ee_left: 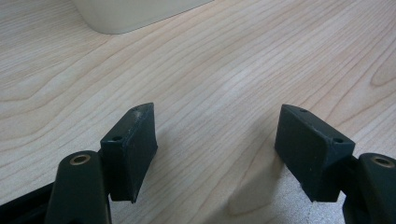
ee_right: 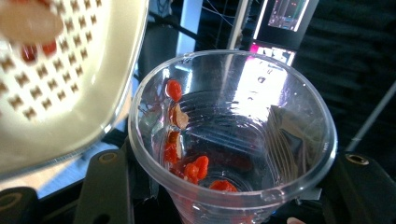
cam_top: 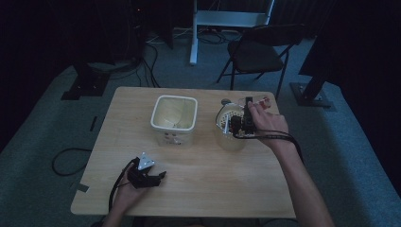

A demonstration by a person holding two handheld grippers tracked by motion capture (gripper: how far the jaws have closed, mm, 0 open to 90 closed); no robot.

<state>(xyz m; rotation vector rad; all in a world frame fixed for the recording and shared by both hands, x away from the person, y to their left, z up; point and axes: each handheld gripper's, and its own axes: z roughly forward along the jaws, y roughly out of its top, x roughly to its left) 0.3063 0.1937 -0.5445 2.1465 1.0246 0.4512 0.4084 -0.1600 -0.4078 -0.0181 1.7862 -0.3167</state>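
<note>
My right gripper (ee_right: pixel 233 200) is shut on a clear plastic cup (ee_right: pixel 243 116), tipped so that its mouth faces the camera. Red pieces (ee_right: pixel 194 168) cling to the cup's inner wall and bottom. Just left of the cup is a white perforated strainer (ee_right: pixel 60 93) with a few red and pale bits in it. In the high view the right gripper (cam_top: pixel 246 118) hangs over that strainer (cam_top: pixel 228 116), which sits on a round container (cam_top: pixel 231 142). My left gripper (cam_top: pixel 158 176) rests low over the table's near left part, open, with bare wood between its jaws (ee_left: pixel 217 109).
A white square bin (cam_top: pixel 174 118) stands at mid-table, left of the strainer; its base shows in the left gripper view (ee_left: pixel 130 14). The wooden table (cam_top: pixel 213 189) has free room along the front. A folding chair (cam_top: pixel 257 52) stands beyond the far edge.
</note>
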